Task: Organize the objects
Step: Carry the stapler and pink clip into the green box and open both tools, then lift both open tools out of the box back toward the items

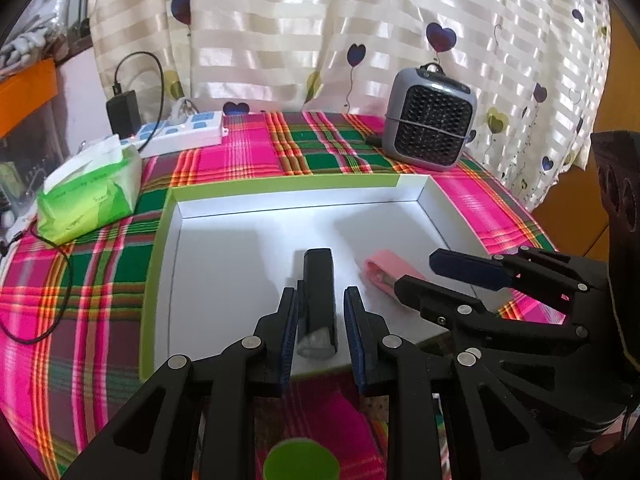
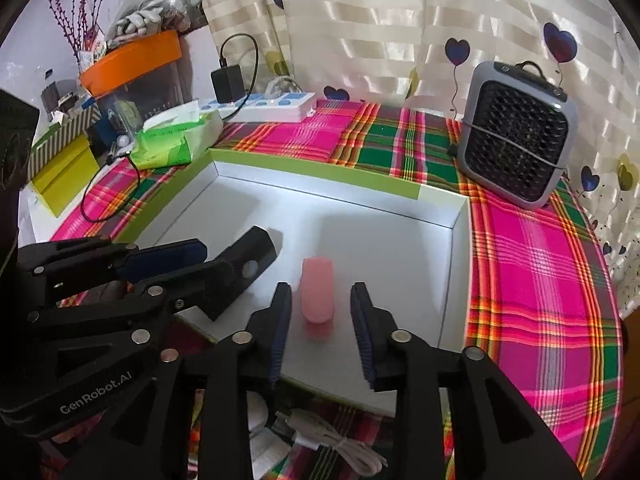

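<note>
Currently, near the front edge of the white tray (image 1: 208,264), the left gripper (image 1: 321,312) straddles, spread, a rigid black case (image 1: 318,288), while the right gripper (image 2: 320,312), spread, flanks a light pink case (image 2: 317,294); grip each across its long sides.

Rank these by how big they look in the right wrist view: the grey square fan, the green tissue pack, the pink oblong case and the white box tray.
1. White box tray with green rim
2. Grey square fan
3. Green tissue pack
4. Pink oblong case

Fan and tissue pack sit farther back, so their true sizes stay unsure.
</note>
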`<state>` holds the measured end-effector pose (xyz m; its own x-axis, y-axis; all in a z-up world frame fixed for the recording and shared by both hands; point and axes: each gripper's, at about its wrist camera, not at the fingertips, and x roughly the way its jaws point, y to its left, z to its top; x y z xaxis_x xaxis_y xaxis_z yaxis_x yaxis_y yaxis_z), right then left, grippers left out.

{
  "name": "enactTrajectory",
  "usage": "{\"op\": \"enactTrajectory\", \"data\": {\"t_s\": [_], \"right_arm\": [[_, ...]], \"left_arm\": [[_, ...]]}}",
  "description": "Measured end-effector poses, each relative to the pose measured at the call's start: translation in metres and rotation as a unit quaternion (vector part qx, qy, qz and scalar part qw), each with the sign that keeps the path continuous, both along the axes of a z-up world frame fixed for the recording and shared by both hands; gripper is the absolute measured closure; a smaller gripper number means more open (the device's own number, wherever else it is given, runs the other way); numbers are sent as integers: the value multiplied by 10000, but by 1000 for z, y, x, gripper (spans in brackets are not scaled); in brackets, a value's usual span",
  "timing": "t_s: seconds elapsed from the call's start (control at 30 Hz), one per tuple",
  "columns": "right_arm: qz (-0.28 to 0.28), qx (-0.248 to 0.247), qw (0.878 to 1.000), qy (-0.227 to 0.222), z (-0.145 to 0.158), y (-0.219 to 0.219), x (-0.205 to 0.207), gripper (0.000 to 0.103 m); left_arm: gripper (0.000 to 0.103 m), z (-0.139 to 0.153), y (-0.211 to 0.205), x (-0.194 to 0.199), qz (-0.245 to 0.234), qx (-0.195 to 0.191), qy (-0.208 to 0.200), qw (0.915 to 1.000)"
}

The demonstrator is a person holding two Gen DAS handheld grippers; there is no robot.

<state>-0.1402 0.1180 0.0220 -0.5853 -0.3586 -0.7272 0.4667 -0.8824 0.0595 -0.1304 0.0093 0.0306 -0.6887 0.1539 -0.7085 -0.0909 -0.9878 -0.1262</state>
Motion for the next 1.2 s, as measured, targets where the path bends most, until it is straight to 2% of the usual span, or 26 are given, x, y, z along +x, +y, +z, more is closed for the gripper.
{"op": "enactTrajectory", "data": {"t_s": [0.23,0.73,1.2], "right_arm": [[100,-80,9997,207,13,-1,30,67],[95,-289,9991,311,14,11,78,66],[85,-375,9988,294,7,18,94,66]], "left_arm": [[81,11,0,24,54,68,144,9999],[81,12,13,73,-13,-18,275,9996],[81,7,21,86,-85,-132,226,9996]]}}
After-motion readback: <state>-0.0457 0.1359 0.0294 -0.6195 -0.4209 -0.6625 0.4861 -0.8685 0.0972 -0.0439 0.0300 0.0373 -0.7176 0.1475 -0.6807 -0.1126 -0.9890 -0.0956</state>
